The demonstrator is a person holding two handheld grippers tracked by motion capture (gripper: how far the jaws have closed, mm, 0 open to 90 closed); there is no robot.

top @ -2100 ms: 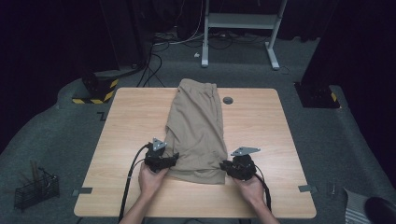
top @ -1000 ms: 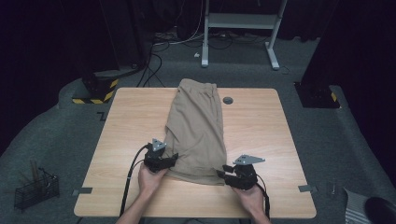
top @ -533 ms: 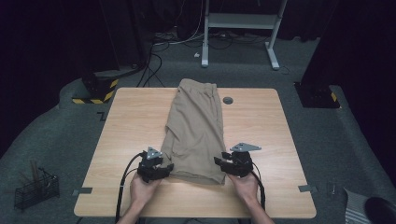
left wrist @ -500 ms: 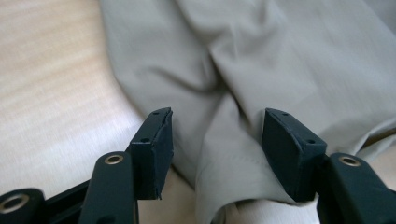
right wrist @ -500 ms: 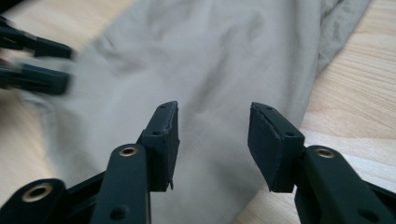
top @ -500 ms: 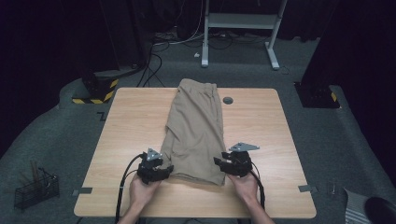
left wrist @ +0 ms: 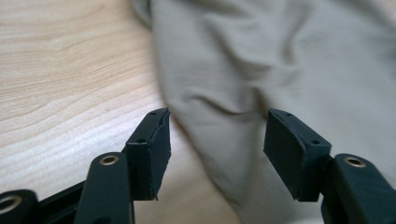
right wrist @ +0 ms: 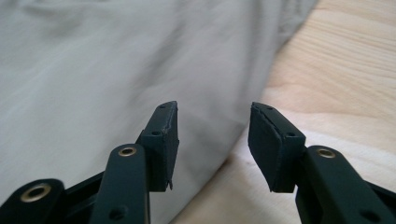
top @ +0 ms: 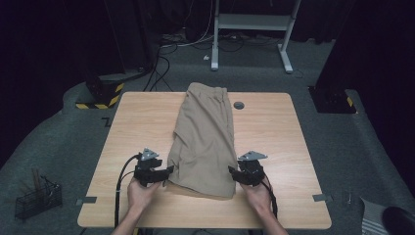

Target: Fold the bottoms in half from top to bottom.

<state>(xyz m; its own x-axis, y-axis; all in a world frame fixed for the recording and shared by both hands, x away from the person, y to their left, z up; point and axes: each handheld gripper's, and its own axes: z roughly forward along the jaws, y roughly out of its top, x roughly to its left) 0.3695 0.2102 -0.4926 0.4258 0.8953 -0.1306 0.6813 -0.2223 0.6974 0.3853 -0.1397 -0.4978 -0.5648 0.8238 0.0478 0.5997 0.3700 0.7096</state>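
Where spread tools (top: 168, 170) (both) flank shorts (top: 205, 142)

Tan shorts (top: 205, 137) on wooden table (top: 142, 127)

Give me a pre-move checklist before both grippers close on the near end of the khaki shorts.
1. Left gripper open: ok, a wide gap stands between its fingers.
2. Right gripper open: ok.
3. Left side edge of the khaki shorts between the left fingers: ok, in the left gripper view.
4. Right side edge between the right fingers: ok, in the right gripper view.
5. Shorts lying flat on the table: ok, with slight wrinkles.
6. Whether the fingers will catch both cloth layers: cannot tell.
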